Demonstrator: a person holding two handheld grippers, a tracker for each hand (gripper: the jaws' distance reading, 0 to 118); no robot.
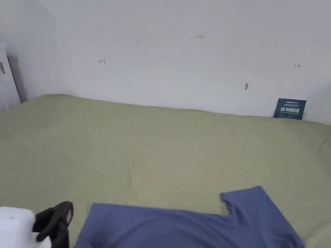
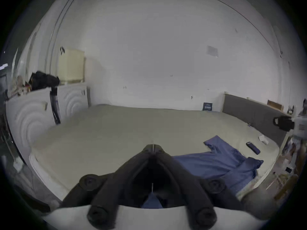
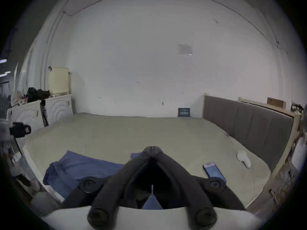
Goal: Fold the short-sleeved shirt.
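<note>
One blue shirt [image 1: 194, 227] flat on green bedsheet [image 1: 145, 155]

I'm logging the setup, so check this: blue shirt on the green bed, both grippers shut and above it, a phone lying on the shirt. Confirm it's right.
One error: the phone is not on the shirt. In the right gripper view it lies on the bare bed, apart from the cloth. The rest stands: the left gripper and the right gripper are both shut.
</note>
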